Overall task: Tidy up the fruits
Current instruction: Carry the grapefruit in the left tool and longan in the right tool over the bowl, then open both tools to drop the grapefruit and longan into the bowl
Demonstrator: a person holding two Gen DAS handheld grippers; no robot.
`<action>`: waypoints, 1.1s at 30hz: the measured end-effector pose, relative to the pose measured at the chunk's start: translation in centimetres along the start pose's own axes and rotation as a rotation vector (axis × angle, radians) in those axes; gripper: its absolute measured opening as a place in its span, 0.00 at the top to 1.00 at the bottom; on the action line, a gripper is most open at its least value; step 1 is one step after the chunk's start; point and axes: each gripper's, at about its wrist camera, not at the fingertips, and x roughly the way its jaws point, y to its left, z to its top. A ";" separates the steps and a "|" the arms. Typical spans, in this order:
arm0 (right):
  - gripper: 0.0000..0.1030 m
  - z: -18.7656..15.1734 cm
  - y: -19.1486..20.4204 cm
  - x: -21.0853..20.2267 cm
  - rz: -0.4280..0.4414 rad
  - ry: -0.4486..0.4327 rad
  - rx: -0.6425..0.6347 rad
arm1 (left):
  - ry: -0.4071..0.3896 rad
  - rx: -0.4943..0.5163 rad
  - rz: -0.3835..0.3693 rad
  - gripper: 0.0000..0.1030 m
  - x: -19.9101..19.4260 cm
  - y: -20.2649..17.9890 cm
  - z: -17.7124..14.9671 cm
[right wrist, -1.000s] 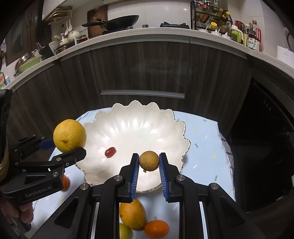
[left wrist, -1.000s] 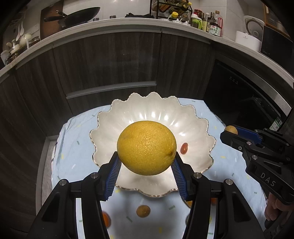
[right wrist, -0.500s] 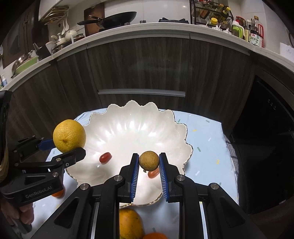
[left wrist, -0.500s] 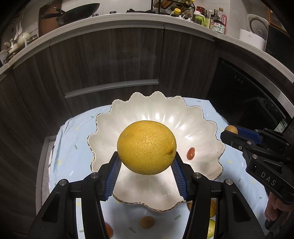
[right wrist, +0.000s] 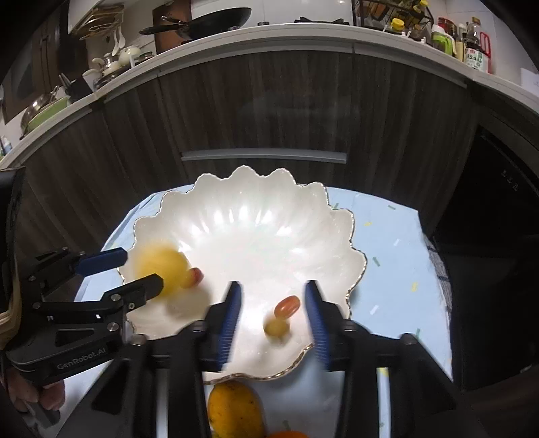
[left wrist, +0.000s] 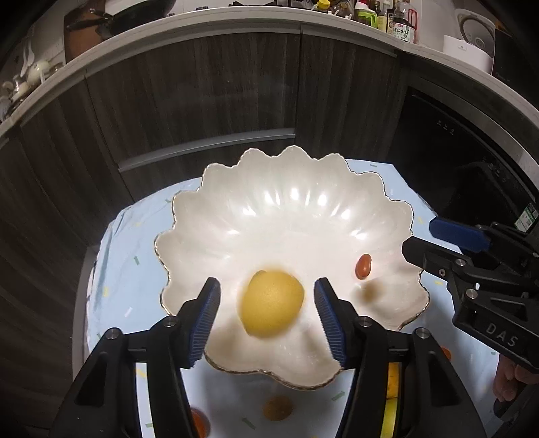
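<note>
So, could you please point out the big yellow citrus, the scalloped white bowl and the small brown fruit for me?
big yellow citrus (left wrist: 271, 305), left wrist view, middle of its blurred rind.
scalloped white bowl (left wrist: 286, 209), left wrist view, bare far inner wall.
small brown fruit (right wrist: 275, 327), right wrist view, its blurred centre, in the bowl.

This is a home kitchen. A curved white countertop (right wrist: 303, 33) runs above dark wood-grain cabinets (right wrist: 269, 111). On it stand a black frying pan (right wrist: 209, 18), sauce bottles (right wrist: 471, 50), pots and a teapot (right wrist: 128, 54). A rice cooker (left wrist: 471, 27) sits at the far right, and a dark built-in appliance (left wrist: 454, 134) fills the space under the counter.
</note>
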 end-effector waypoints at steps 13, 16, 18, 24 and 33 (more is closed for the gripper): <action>0.24 0.3 -0.2 -2.1 -0.066 -0.061 0.009 | -0.035 -0.038 0.072 0.14 -1.8 0.7 0.3; 0.24 0.4 0.0 -2.9 -0.070 -0.078 0.006 | -0.052 -0.039 0.079 0.13 -2.9 0.6 0.2; 0.24 0.5 0.1 -3.7 -0.071 -0.089 0.006 | -0.061 -0.047 0.081 0.12 -3.7 0.6 0.2; 0.24 0.2 0.3 -6.2 -0.076 -0.122 0.004 | -0.091 -0.048 0.088 0.12 -6.2 0.3 -0.3; 0.24 -1.0 0.5 -9.5 -0.081 -0.150 0.010 | -0.130 -0.040 0.098 0.12 -9.5 -0.6 -1.1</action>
